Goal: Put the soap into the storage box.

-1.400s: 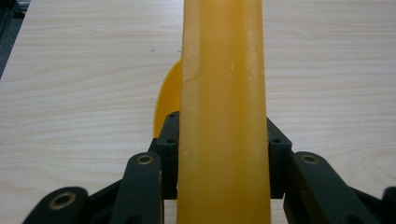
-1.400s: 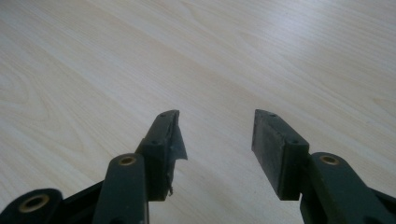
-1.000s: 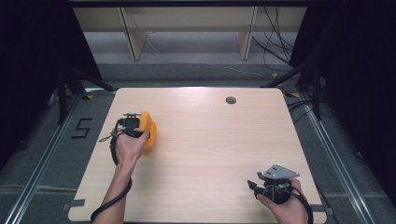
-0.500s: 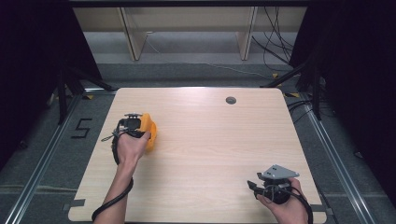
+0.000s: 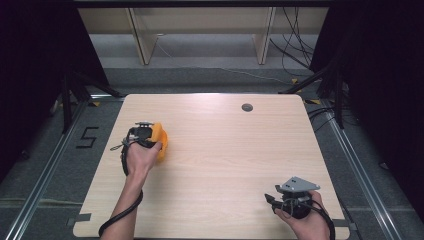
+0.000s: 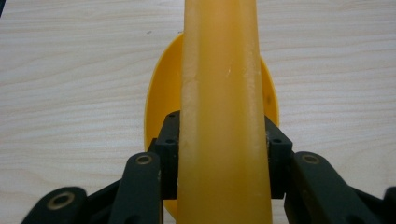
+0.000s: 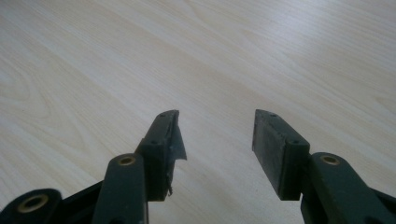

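A yellow-orange plastic thing (image 5: 161,140) sits on the left half of the wooden table (image 5: 225,150), under my left gripper (image 5: 143,133). In the left gripper view its long rounded part (image 6: 219,70) runs up between the jaws, and a wider oval part (image 6: 161,93) lies on the wood beyond. My left gripper (image 6: 224,135) is shut on that long part, both pads pressed against its sides. My right gripper (image 5: 273,199) rests near the table's front right corner. In the right gripper view it (image 7: 217,135) stands open over bare wood with nothing between the jaws.
A small dark round hole (image 5: 247,107) is set in the table near its far edge, right of centre. Beyond the table stand pale shelf legs (image 5: 140,37) and loose cables (image 5: 295,45). A "5" mark (image 5: 88,137) is on the floor at the left.
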Demonstrator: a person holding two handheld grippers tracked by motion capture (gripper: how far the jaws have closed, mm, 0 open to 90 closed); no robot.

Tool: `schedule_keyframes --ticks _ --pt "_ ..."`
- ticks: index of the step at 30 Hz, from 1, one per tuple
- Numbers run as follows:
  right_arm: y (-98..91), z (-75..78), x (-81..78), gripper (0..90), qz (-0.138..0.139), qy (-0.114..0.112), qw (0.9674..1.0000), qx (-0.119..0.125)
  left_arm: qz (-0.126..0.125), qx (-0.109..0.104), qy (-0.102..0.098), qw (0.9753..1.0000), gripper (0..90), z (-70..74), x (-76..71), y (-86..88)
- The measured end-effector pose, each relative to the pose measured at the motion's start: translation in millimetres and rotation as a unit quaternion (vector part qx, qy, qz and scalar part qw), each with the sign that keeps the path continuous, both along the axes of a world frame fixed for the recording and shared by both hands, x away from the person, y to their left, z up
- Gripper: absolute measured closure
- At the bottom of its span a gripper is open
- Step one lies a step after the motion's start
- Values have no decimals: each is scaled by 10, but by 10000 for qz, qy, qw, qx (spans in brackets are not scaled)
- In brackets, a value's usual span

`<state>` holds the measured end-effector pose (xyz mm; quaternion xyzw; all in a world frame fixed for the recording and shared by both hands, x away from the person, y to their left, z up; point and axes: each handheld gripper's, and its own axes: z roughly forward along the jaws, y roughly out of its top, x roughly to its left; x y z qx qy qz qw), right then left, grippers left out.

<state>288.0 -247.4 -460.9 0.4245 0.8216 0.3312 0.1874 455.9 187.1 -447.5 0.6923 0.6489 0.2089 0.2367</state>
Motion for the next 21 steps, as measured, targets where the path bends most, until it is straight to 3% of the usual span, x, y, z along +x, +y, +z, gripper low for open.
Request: schedule_keyframes --ticks 6,16,21 --pt "-3 -6 5 509 28 -37 10000 -36 -30 24 -142 9999 583 3 -17 0" --pt "-5 -15 16 502 93 -60 9999 -51 -223 42 -492 9985 386 76 -141 51" --pt "3 -10 4 500 24 49 10000 10 -230 104 -643 9976 328 93 -208 52"
